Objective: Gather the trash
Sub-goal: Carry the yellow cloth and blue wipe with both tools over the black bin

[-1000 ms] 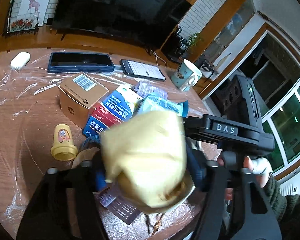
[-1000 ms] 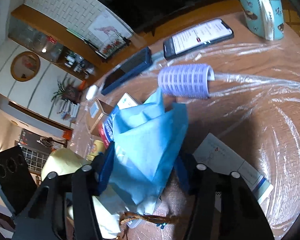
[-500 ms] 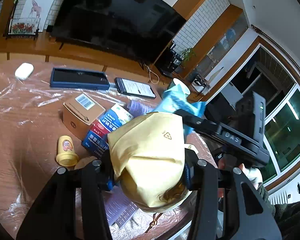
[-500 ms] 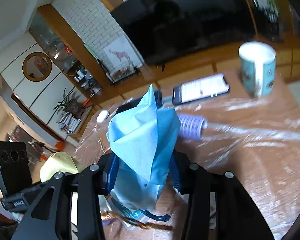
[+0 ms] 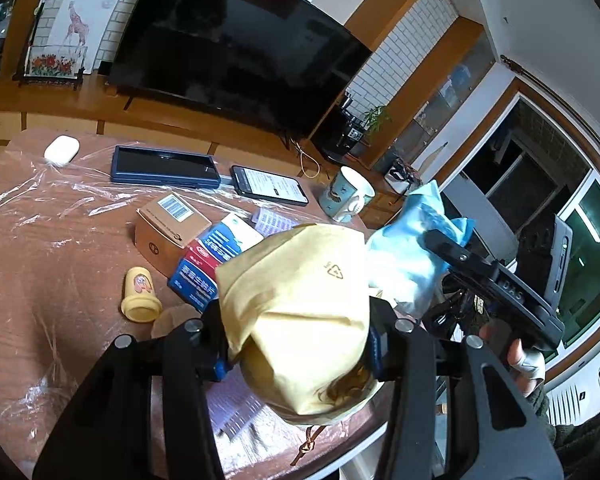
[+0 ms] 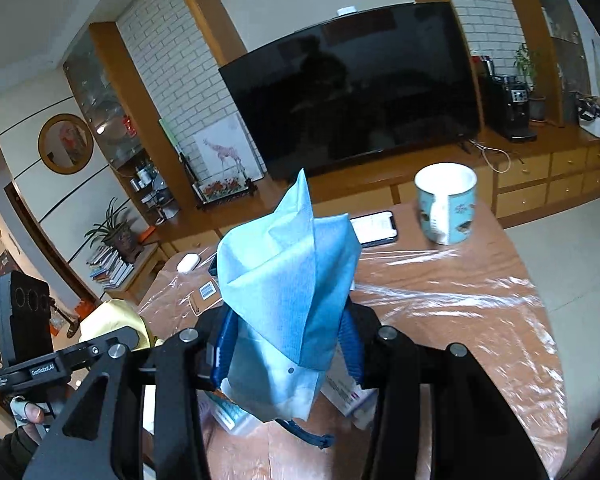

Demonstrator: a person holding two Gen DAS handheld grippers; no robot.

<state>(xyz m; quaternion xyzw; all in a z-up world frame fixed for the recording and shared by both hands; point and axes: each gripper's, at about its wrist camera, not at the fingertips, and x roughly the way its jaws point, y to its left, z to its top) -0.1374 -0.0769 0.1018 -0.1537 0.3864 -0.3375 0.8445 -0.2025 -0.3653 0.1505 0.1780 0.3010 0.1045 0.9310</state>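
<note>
Both hands are up off the worktop (image 5: 40, 288) since a second ago; the right rose more and now faces the TV (image 6: 352, 92) instead of looking down. Left gripper (image 5: 296, 344) jaws clenched on a yellow pouch (image 5: 300, 312), held above the worktop, near side of the cardboard box (image 5: 168, 232). Right gripper (image 6: 286, 344) jaws clenched on a blue non-woven bag (image 6: 288, 280), held right of the pouch, well this side of the mug (image 6: 446, 204).

Progress, my read: two pieces picked, neither binned; no bin in view. Still beside the cardboard box: medicine boxes (image 5: 208, 260), yellow cap (image 5: 140, 294), hair roller (image 5: 274, 222). Phone (image 5: 270, 184) and mug probably stay.
</note>
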